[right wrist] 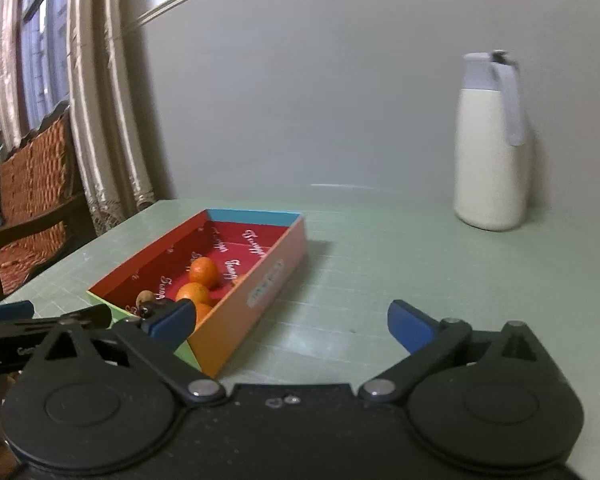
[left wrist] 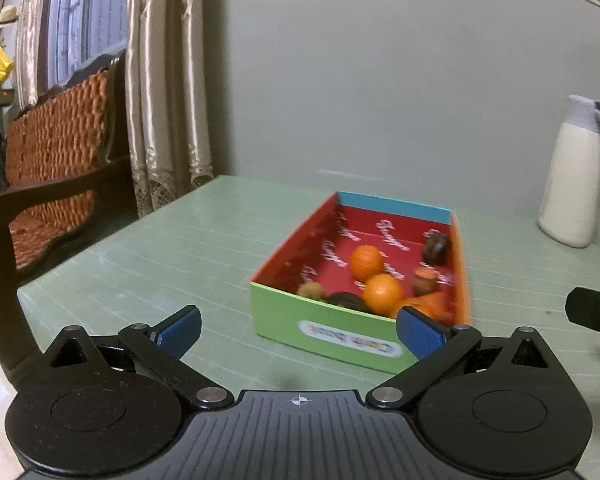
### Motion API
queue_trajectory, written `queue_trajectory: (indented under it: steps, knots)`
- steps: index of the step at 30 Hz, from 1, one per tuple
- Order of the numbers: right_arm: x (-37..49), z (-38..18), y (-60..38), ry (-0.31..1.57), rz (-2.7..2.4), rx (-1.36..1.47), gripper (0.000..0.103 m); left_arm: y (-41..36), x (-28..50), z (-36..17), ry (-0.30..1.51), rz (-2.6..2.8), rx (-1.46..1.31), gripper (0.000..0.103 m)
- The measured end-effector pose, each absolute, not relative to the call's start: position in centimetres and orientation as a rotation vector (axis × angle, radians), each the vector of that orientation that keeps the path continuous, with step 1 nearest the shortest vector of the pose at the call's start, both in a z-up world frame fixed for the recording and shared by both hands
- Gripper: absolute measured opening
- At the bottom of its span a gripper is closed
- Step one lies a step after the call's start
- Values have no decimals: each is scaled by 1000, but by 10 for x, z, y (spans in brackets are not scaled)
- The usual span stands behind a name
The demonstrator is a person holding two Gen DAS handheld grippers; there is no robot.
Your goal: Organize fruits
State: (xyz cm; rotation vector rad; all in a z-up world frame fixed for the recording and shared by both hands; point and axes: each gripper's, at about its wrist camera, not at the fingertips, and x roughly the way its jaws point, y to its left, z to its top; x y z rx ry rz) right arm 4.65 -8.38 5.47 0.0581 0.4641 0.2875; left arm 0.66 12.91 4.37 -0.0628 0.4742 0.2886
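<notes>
Right now both sets of fingers stand wide and hold nothing: the left gripper (left wrist: 298, 332) hovers just short of the near green wall of the box (left wrist: 320, 326), and the right gripper (right wrist: 292, 322) sits to the right of it, over the bare green tabletop (right wrist: 380, 280).

All the fruit lies inside that shallow cardboard box, which rests on the tabletop left of centre. Counting from the left wrist view, there are two round oranges (left wrist: 366, 262), one farther in and one nearer, touching or nearly so. A third orange-coloured piece (left wrist: 430, 304) sits in the near right corner, partly behind a finger pad, so its kind is unclear. Two dark brownish fruits (left wrist: 436, 247) lie along the right wall. One small tan fuzzy fruit (left wrist: 311, 290) and one dark one (left wrist: 346, 300) lie against the near wall. That makes about seven pieces, though blur leaves the count uncertain.

The oranges look firm, light and smooth-skinned, likely to roll if nudged; a hold across the widest part, from above, should suit them. The small dark fruits probably bruise more easily and want a gentler squeeze. The box itself looks light and thin-walled, so it may slide or buckle if pushed.

One white flask (right wrist: 490, 152) stands far right near the wall.
</notes>
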Motion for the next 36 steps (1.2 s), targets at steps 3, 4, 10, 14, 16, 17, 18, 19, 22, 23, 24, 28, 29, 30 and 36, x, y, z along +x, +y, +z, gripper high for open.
queue_trajectory:
  steps: [3, 4, 10, 14, 16, 17, 18, 19, 22, 23, 24, 28, 29, 30, 36]
  knots:
    - [34, 62, -95, 492, 258, 98, 103, 119, -6, 52, 497, 262, -75, 103]
    - [29, 64, -98, 502, 245, 107, 103, 116, -12, 55, 497, 261, -72, 103]
    - [-4, 75, -108, 481, 198, 126, 103, 104, -39, 72, 472, 244, -55, 103]
    - [-19, 83, -107, 463, 194, 122, 103, 105, -53, 83, 449, 242, -70, 103]
    - [-26, 87, -105, 448, 196, 114, 103, 105, -59, 87, 439, 240, -71, 103]
    - [-29, 89, -104, 444, 200, 111, 103, 105, -61, 89, 437, 238, -69, 103]
    - [-32, 91, -103, 440, 203, 108, 103, 105, -63, 92, 433, 236, -68, 103]
    - [-35, 93, -103, 434, 206, 105, 103, 104, -64, 93, 429, 234, -68, 103]
    - [-39, 98, -104, 417, 208, 97, 103, 101, -65, 98, 421, 230, -63, 103]
    - [-39, 99, -104, 416, 208, 96, 103, 100, -65, 99, 418, 228, -62, 103]
    - [-39, 100, -105, 416, 210, 97, 103, 98, -66, 100, 415, 228, -60, 103]
    - [-38, 99, -109, 417, 201, 113, 103, 94, -64, 100, 416, 225, -43, 103]
    - [-37, 98, -110, 420, 199, 118, 103, 94, -64, 99, 419, 223, -41, 103]
    - [-36, 97, -111, 424, 198, 123, 103, 93, -63, 99, 421, 223, -42, 103]
    - [-33, 93, -106, 437, 198, 121, 103, 96, -61, 97, 429, 225, -47, 103]
